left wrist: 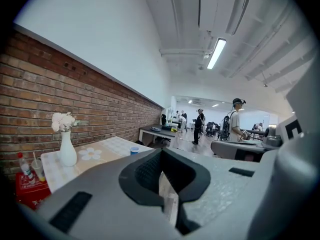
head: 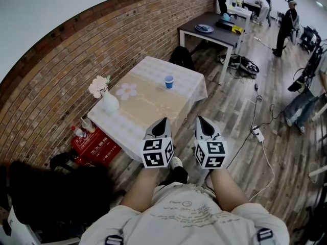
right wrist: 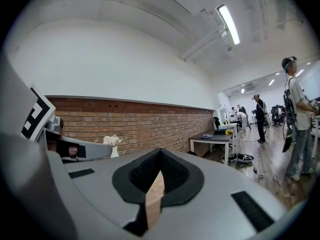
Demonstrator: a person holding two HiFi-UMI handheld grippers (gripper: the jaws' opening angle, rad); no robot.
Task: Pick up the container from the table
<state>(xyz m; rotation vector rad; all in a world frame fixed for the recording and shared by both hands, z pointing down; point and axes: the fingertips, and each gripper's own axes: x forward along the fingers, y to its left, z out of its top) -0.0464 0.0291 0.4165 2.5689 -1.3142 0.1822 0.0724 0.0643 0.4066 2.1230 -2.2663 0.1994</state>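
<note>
Left gripper [head: 161, 122]: jaws pressed together with nothing between them. It is held nearly level above the near edge of the table [head: 190, 80], nose toward the far end, which looks like an approach posture and not a grasp.
Right gripper [head: 202, 120]: jaws likewise closed tip to tip and empty. It is carried beside the left one, a little apart, both out in front of the person.
Container: a small blue cup [head: 169, 81] stands upright on the beige runner [head: 153, 98] toward the table's far end, well apart from both grippers and untouched.
Table setting: the checked cloth table stands close to the brick wall [head: 76, 50], so the open floor side is the natural way in.
Neighbours: a white vase [head: 109, 102] of flowers and a flower-shaped mat [head: 126, 90] sit on the wall side, away from the cup, leaving its sides free.
Floor: a red crate [head: 97, 146] with bottles sits beside the near corner.
Judgement: one gripper has to spread before reaching the cup, which looks light and could tip if nudged.
</note>
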